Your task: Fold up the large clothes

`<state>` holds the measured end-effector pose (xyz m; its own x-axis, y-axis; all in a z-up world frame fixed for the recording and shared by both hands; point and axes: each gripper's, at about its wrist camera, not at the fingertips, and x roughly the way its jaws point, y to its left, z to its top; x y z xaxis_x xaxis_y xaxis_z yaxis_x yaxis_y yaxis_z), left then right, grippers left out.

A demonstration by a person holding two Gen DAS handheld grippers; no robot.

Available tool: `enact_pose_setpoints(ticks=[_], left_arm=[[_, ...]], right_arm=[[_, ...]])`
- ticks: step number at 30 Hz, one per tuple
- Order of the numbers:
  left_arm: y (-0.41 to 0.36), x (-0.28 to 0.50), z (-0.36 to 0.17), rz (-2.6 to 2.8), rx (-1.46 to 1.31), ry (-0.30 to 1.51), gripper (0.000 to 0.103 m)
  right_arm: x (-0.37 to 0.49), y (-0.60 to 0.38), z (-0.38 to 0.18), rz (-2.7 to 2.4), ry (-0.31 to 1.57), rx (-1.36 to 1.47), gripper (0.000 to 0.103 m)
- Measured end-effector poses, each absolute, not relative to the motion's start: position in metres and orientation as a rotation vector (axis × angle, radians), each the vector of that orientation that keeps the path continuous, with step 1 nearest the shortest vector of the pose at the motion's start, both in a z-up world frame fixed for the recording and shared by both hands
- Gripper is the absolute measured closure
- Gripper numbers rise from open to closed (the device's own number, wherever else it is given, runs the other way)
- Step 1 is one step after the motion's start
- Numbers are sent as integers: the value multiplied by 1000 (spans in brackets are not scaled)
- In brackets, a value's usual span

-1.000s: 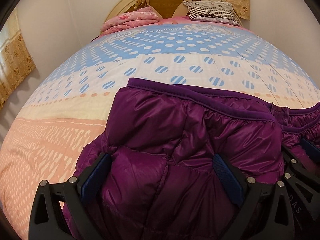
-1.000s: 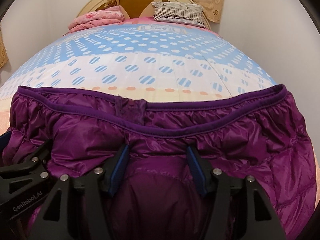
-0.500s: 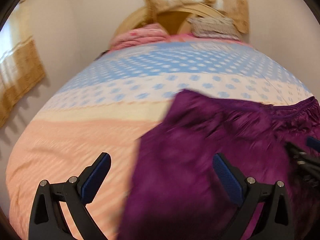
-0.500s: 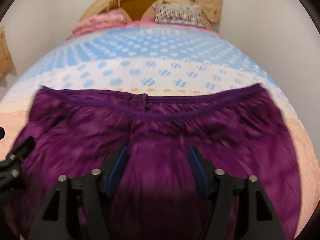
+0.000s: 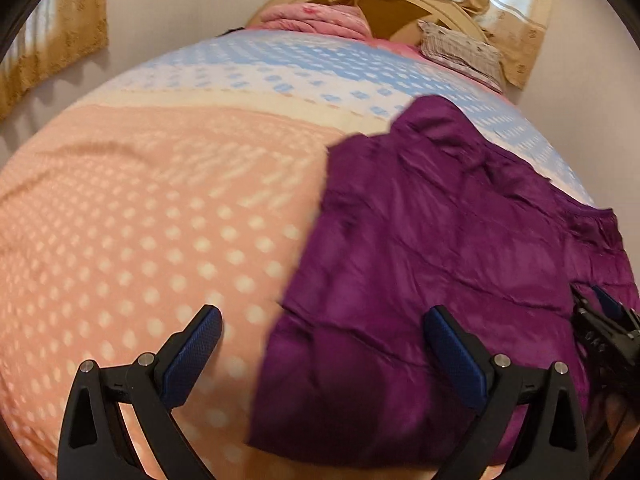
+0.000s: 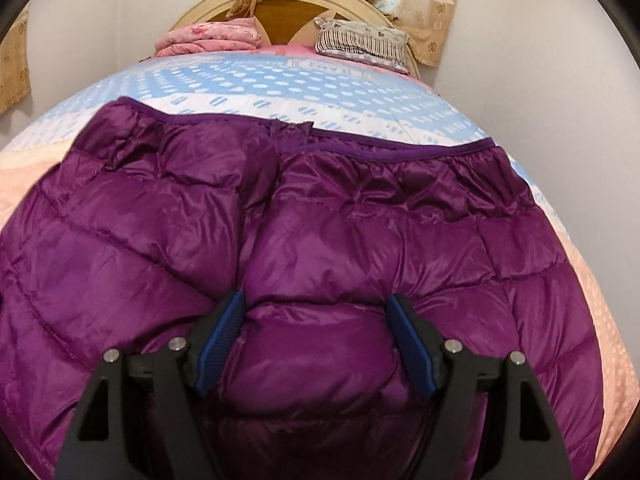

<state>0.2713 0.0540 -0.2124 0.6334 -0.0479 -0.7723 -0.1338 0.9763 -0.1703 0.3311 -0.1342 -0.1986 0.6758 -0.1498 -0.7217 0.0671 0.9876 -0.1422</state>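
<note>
Since a second ago the left claw (image 5: 320, 356) has let go and swung left; the purple down jacket (image 5: 440, 260), which bulged between its fingers, now lies flat on the bed (image 5: 140, 220), filling the right half of the left view. That claw is spread wide, empty. In the right view, the right claw (image 6: 316, 340) pinches a puffed fold of jacket at lower centre. Judging ahead: regrip the loose left edge squarely, then fold evenly.
</note>
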Motion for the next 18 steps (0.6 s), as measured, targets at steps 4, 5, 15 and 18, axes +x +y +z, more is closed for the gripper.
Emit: enact_pose_setpoints(ticks=[4,5,15,18], left_arm=[[46,259,-216,7,-248,866,18],[47,259,-216,-15,-269,867,31],[38,245,-195,-87,-255,798,92],[44,236,-190,-83,-269,781,93]], right_arm=[[292,-133,-179,-108,800,-39,19],[282,-129,-180,-107,796,-55,18],[277,-115,-214,-129,839,-146,15],[275,-115,-213,-134,841,-147,15]])
